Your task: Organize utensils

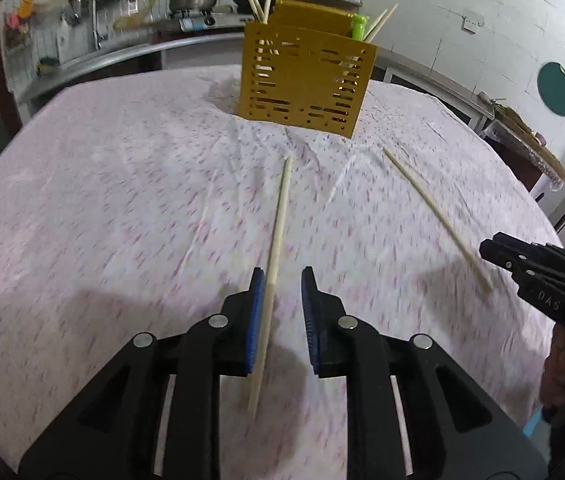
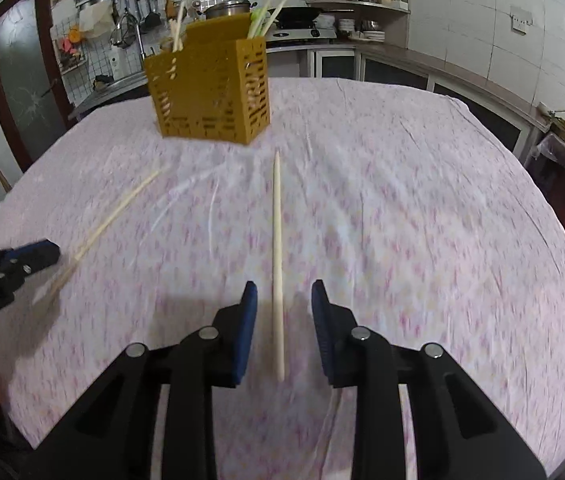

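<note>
A yellow perforated utensil holder [image 1: 306, 80] [image 2: 210, 92] stands at the far side of the cloth-covered table, with several chopsticks and a green item upright in it. Two loose pale chopsticks lie on the cloth. One chopstick [image 1: 280, 216] [image 2: 114, 216] runs between the blue pads of my left gripper [image 1: 283, 276] [image 2: 52, 250], close against the left pad, with a clear gap to the right pad. The other chopstick [image 2: 277, 240] [image 1: 434, 216] lies centred between the pads of my right gripper [image 2: 284, 286] [image 1: 490, 248], touching neither. Both grippers point down at the cloth.
The pink-speckled tablecloth [image 2: 422, 220] is wrinkled near the holder. Behind the table runs a kitchen counter [image 1: 122, 56] with a pot, a gas stove, hanging tools and a shelf of jars. A person's hand [image 1: 562, 368] holds the right gripper.
</note>
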Demonstrator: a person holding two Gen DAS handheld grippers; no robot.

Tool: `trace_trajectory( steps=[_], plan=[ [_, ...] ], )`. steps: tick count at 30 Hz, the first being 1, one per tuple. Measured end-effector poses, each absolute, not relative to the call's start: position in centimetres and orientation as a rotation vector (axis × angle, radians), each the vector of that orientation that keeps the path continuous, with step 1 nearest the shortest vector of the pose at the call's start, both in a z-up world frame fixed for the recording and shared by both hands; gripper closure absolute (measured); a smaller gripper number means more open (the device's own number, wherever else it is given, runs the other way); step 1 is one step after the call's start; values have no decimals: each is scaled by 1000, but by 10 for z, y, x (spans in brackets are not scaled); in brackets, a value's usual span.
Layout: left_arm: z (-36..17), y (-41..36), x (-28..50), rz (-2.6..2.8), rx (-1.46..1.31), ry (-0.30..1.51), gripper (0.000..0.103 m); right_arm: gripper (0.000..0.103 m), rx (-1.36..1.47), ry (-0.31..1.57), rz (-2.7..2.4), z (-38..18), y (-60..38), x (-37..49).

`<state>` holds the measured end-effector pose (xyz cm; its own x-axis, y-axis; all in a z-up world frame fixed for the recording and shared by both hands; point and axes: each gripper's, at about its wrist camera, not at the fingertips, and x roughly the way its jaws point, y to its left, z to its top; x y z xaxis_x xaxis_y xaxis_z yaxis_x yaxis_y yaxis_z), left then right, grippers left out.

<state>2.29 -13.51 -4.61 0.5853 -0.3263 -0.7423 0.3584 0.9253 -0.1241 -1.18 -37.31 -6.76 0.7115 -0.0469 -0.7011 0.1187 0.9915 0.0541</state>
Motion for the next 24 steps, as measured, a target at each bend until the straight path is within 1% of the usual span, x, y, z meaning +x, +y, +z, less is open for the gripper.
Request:
trace_trajectory(
  steps=[2, 4, 9, 17, 18, 20, 22, 24],
  plan=[
    [-44, -148, 40, -389, 76, 841, 84, 74, 102, 775, -95, -64, -375, 7],
    [-46, -157, 60, -405, 55, 867, 82, 74, 110, 774, -96, -61, -378, 32],
    [-60, -179, 106, -407, 63, 926, 82, 74, 95, 786, -98, -58, -377, 82],
    [-75, -192, 135, -420, 85, 975, 81, 74, 85, 842, -102, -74, -373, 135],
    [-75, -197, 138, -427, 93, 977, 80, 74, 83, 848, -96, -76, -373, 138],
    [-77, -205, 140, -438, 130, 970, 71, 74, 66, 872, -92, -83, -371, 145],
    [-79, -216, 140, -428, 178, 947, 70, 75, 46, 880, -99, -87, -370, 150],
    [-81, -225, 138, -411, 216, 927, 70, 81, 29, 887, -98, -87, -367, 153]
  ],
)
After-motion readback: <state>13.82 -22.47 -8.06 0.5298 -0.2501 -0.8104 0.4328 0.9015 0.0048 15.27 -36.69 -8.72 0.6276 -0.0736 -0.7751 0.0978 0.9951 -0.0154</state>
